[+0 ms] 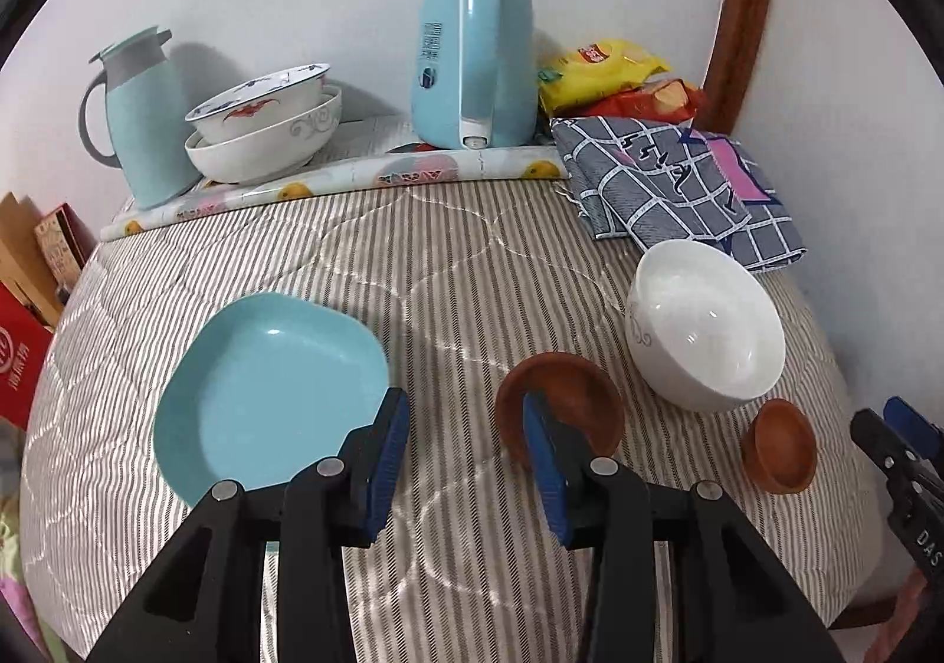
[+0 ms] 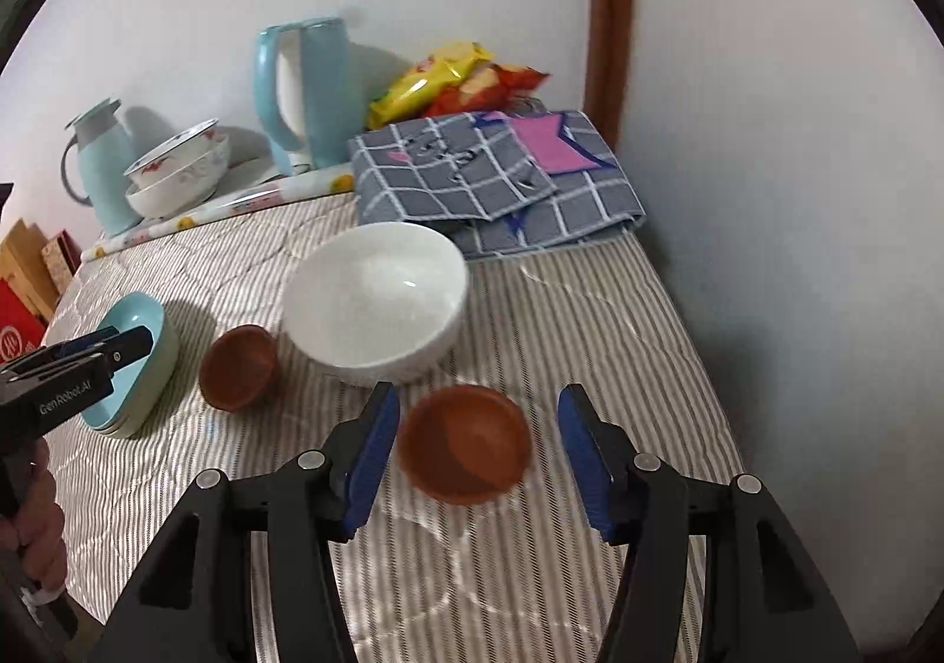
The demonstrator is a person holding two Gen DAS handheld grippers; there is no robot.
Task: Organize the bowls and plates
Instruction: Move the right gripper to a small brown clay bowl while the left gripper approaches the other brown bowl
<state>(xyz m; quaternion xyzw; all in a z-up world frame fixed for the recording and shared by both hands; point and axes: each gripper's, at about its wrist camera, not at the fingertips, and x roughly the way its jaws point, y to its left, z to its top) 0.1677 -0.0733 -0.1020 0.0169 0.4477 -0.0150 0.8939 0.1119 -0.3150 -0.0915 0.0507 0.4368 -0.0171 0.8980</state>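
Right gripper (image 2: 478, 450) spread wide around one small brown bowl (image 2: 466, 445), untouched, left gripper (image 1: 466, 450) open, empty, second brown bowl (image 1: 560, 403) at its one o'clock, one white bowl (image 2: 377, 297), one blue plate (image 1: 271, 386)

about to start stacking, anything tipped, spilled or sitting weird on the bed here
The large white bowl is tilted on the soft striped quilt, and the brown bowl beside it leans too. At the back, the patterned bowl sits crooked inside the white bowl beneath it. Nothing looks spilled or broken.

Blue plate (image 1: 265, 391), white bowl (image 1: 705, 324), two brown bowls (image 1: 560, 403) upright, apart.
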